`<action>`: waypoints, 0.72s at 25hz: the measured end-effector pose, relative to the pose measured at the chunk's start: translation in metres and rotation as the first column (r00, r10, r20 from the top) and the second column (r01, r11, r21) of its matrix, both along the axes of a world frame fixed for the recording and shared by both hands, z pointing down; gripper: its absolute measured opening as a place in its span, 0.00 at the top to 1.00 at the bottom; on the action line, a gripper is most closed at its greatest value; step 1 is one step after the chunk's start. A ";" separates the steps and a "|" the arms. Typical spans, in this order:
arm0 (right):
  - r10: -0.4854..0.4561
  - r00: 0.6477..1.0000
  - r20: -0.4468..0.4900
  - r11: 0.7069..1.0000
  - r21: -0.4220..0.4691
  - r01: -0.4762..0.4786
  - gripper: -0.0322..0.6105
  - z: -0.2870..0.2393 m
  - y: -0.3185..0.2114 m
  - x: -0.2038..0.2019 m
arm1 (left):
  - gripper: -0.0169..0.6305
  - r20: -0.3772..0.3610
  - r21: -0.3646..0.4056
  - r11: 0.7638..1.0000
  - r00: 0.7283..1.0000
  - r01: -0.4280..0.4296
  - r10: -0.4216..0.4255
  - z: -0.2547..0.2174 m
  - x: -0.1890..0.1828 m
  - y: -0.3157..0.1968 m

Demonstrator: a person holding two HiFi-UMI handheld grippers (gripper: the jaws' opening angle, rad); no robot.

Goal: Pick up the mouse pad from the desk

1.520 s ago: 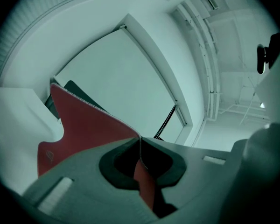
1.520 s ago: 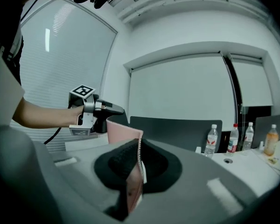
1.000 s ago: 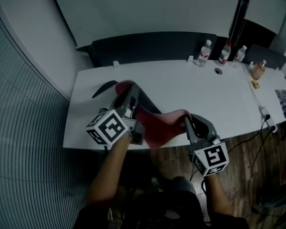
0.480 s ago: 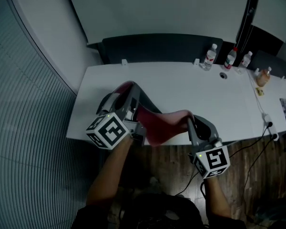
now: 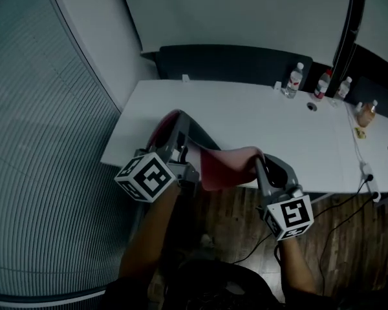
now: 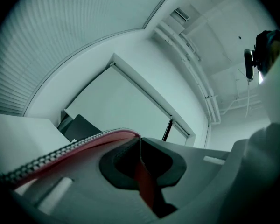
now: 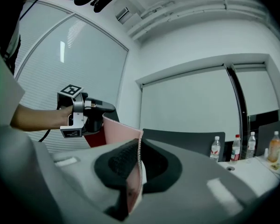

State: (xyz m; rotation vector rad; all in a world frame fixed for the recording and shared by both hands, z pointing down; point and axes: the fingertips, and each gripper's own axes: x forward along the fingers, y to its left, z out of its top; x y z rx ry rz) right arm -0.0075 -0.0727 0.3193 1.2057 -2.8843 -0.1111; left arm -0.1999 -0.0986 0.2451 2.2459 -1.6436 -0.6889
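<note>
At the 6 o'clock edge of the desk (image 5: 278, 128), the mouse pad (image 5: 223, 166) hung clear, its long axis running 10 to 4 o'clock. The left gripper (image 5: 176, 121) was clamped on the 10 o'clock end, the right gripper (image 5: 257, 161) on the other.

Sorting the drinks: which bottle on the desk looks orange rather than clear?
The orange bottle at the row's far right, a little apart from the three clear bottles; only its body is tinted.

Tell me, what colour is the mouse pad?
The mouse pad is pinkish red. It shows best in the head view.
</note>
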 end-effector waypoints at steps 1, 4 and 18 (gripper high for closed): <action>-0.010 1.000 0.005 1.000 0.002 0.010 0.92 -0.001 0.005 0.001 | 0.95 0.002 0.004 1.000 1.000 0.010 -0.010 -0.002 0.001 0.007; -0.038 0.999 0.018 0.999 0.011 0.038 0.92 -0.005 0.019 0.005 | 0.95 0.008 0.025 0.999 0.999 0.033 -0.033 -0.008 0.006 0.030; -0.107 0.992 0.060 0.992 0.079 0.102 0.92 -0.027 0.086 0.033 | 0.95 0.051 0.118 0.984 0.989 0.131 -0.138 -0.030 0.034 0.126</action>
